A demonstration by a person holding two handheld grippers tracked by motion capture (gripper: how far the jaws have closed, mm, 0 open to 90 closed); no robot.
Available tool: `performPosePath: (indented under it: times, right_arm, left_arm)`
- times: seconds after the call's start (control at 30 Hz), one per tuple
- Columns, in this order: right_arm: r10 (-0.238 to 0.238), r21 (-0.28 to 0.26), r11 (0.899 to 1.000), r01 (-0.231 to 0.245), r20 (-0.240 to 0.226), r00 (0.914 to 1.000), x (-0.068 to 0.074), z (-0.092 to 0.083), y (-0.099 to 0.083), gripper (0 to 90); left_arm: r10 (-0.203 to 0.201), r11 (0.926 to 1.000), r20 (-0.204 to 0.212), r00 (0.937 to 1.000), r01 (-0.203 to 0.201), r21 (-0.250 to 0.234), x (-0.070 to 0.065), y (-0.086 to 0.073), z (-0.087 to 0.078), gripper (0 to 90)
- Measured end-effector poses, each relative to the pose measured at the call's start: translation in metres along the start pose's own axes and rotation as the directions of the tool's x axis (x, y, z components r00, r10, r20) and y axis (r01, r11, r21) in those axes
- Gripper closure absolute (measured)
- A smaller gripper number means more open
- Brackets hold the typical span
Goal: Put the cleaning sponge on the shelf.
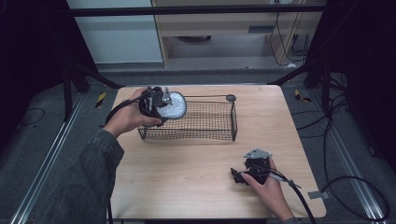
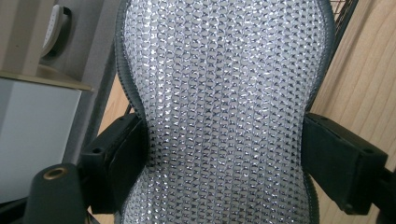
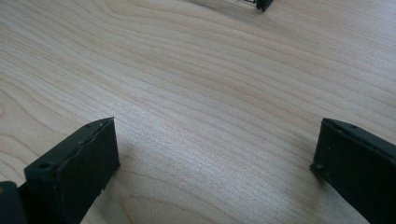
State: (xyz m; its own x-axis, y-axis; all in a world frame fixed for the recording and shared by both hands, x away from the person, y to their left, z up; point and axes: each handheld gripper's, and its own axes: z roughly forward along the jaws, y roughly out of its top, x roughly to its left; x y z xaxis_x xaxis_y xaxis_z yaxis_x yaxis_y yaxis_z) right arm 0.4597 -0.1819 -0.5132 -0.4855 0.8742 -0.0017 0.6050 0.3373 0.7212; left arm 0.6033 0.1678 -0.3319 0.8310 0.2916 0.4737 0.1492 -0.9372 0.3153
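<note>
This is looking like a lab or recording bay rather than a home; a small wooden table [image 1: 196, 158] is standing on grey carpet inside a dark metal frame [image 1: 196, 10]; aluminium rails [image 1: 44, 161] are running along the floor at both sides; loose black cables [image 1: 348, 179] are trailing over the floor, and pale plain cabinets [image 1: 219, 28] are lining the back.

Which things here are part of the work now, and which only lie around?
In use:
- left gripper, shut on the mesh pad
- wire basket, just beneath the pad

Lying about:
- right gripper, open over bare table
- cables on the floor
</note>
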Motion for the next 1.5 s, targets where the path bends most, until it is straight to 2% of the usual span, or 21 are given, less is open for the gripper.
performPosePath:
  times: [0.2,0.47,0.63,0.83,1.0,1.13,1.23,1.5]
  right_arm:
    - [0.000,0.000,1.000,0.000,0.002,1.0000,0.000,0.000,0.000,0.4]
    - [0.001,0.000,1.000,-0.001,0.003,1.0000,0.000,0.000,0.000,0.4]
    - [0.003,0.000,1.000,-0.003,0.004,1.0000,0.001,0.000,0.000,0.4]
    - [0.004,0.000,1.000,-0.004,0.004,1.0000,0.001,0.000,0.000,0.4]
    - [0.003,0.000,1.000,-0.003,0.005,1.0000,0.001,0.000,0.000,0.4]
    - [0.004,0.000,1.000,-0.004,0.005,1.0000,0.001,0.000,0.000,0.4]
    - [0.001,-0.001,1.000,-0.001,0.005,1.0000,0.001,0.000,0.000,0.4]
    - [0.002,-0.002,1.000,-0.002,0.007,1.0000,0.001,0.000,0.000,0.5]
  left_arm:
    - [0.002,1.0000,0.004,1.0000,-0.002,0.004,0.003,-0.001,0.010,16.3]
    - [-0.015,0.9998,0.002,0.9999,0.015,-0.013,0.009,-0.004,0.021,16.3]
    - [-0.024,0.9996,0.016,0.9996,0.024,-0.014,0.013,-0.006,0.030,16.3]
    - [-0.019,0.9997,0.014,0.9997,0.019,-0.014,0.013,-0.005,0.037,16.2]
    - [-0.020,0.9998,0.023,0.9995,0.020,-0.001,0.011,-0.006,0.045,16.1]
    - [-0.025,0.9996,0.036,0.9991,0.025,-0.010,0.014,-0.007,0.050,16.0]
    - [-0.013,0.9999,0.039,0.9992,0.013,-0.008,0.015,-0.007,0.056,15.9]
    - [-0.020,0.9998,0.054,0.9984,0.020,0.002,0.015,-0.007,0.062,15.6]
